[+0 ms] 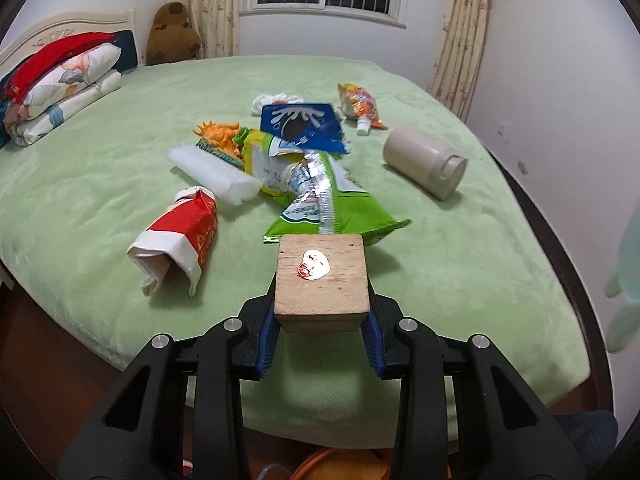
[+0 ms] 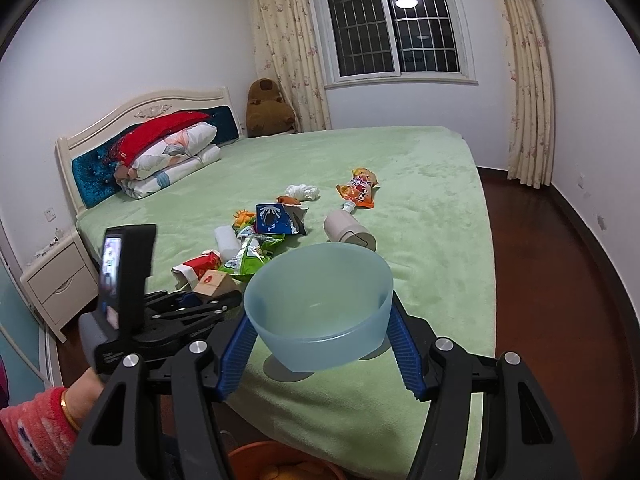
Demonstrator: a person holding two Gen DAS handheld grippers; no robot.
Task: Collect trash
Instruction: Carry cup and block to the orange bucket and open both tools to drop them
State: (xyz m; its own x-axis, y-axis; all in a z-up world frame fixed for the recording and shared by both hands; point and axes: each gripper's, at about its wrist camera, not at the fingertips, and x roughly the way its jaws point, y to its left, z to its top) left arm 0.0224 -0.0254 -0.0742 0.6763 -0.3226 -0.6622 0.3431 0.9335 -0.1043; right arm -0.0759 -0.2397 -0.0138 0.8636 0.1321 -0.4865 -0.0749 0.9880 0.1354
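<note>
My left gripper (image 1: 322,320) is shut on a wooden block (image 1: 322,280) with a sticker on top, held above the near edge of the green bed (image 1: 100,168). The block also shows in the right wrist view (image 2: 214,282). My right gripper (image 2: 320,336) is shut on a translucent blue bowl (image 2: 320,308), empty, above the bed's near edge. Trash lies in a pile mid-bed: a green snack bag (image 1: 332,208), a blue wrapper (image 1: 304,124), a yellow bag (image 1: 264,160), a red and white carton (image 1: 180,236), a white foam piece (image 1: 216,172), an orange pouch (image 1: 360,106) and crumpled white tissue (image 1: 276,100).
A beige bottle (image 1: 424,160) lies on its side to the right of the pile. Folded quilts (image 1: 60,80) and a brown plush toy (image 1: 172,34) sit at the head of the bed. A nightstand (image 2: 56,280) stands at left. An orange bin (image 2: 280,464) is below the bed edge.
</note>
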